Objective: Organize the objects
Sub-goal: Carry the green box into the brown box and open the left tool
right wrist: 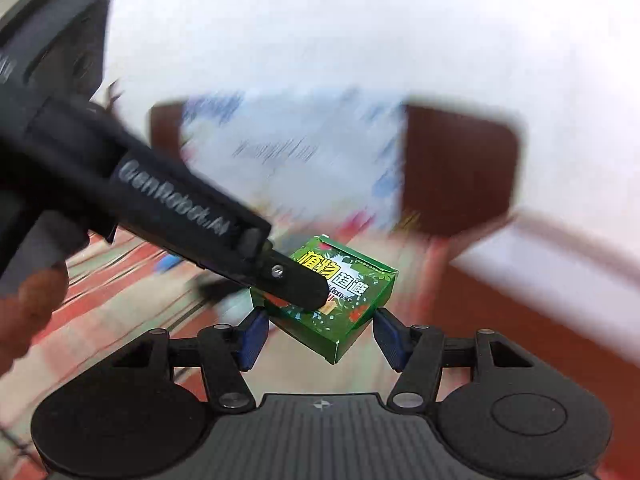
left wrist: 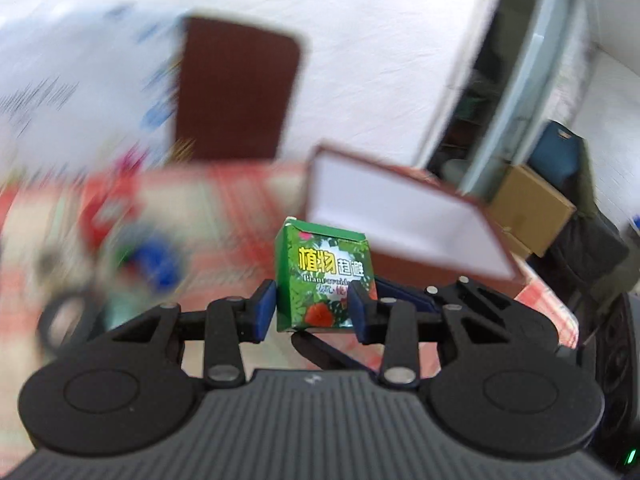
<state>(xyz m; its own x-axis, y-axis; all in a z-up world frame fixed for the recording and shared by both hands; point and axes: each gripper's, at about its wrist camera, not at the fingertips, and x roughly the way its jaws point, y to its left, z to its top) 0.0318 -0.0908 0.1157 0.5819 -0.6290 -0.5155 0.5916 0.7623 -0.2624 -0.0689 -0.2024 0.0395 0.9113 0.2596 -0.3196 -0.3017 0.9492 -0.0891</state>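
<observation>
White wall fills the back of both views, and a red and pale checked cloth covers the surface (left wrist: pixel 240 200) below, all smeared by blur. Two dark brown chair backs (left wrist: pixel 236 88) stand behind it. A red box with a white inside (left wrist: pixel 400 220) is tipped up on the right in the left wrist view, and a brown cardboard box (left wrist: pixel 528 208) sits past it by a doorway.

The left gripper (left wrist: pixel 314 312) is clamped on a small green box (left wrist: pixel 326 276) with leaves, strawberries and yellow letters. Its blue pads (left wrist: pixel 266 312) press both sides, and the box is up off the surface.

In the right wrist view the right gripper (right wrist: pixel 320 336) is spread apart, its pads on either side of the tilted green box, with gaps to both
</observation>
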